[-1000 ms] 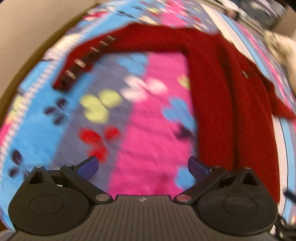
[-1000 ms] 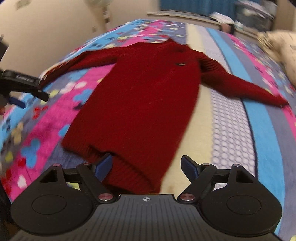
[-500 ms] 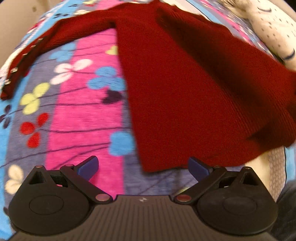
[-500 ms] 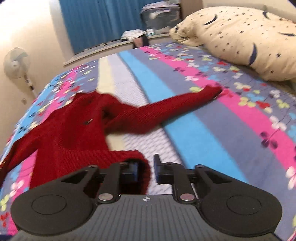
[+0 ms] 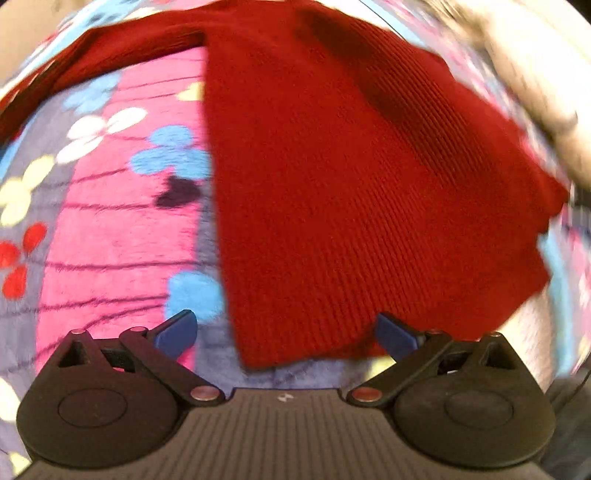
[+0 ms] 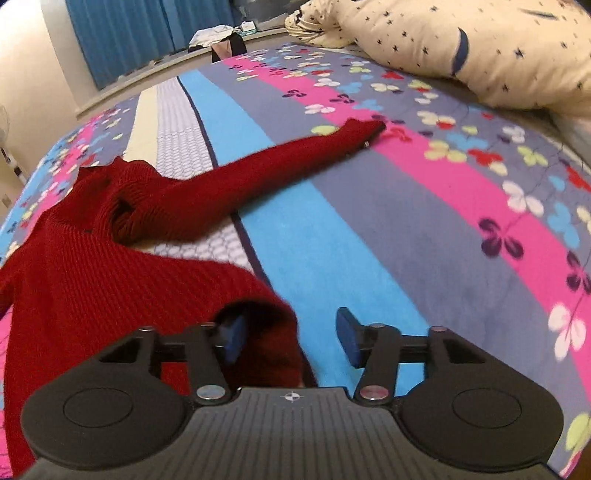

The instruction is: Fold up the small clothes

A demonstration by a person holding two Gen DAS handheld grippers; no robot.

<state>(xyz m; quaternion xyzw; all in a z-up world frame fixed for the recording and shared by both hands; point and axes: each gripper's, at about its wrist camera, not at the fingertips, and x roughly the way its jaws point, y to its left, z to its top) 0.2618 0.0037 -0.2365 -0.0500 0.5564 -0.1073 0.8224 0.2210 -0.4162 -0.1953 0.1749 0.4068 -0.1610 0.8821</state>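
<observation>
A dark red knit sweater [image 5: 351, 192] lies spread on the striped floral bedspread [image 5: 110, 240]. My left gripper [image 5: 284, 332] is open, its fingers either side of the sweater's lower left hem corner. In the right wrist view the sweater [image 6: 92, 288] lies at left with one sleeve [image 6: 258, 173] stretched across the bed. My right gripper [image 6: 291, 336] is open; the sweater's lower right hem corner lies bunched against its left finger [image 6: 232, 332], not clamped.
A cream star-print pillow [image 6: 480, 48] lies at the back right of the bed. Blue curtains [image 6: 140, 33] and a sill with clutter [image 6: 221, 37] stand beyond the bed. A beige wall [image 6: 26, 85] is at left.
My right gripper was shut on the hem corner half a second ago and has opened, letting it go. My left gripper has moved closer to the hem's left corner.
</observation>
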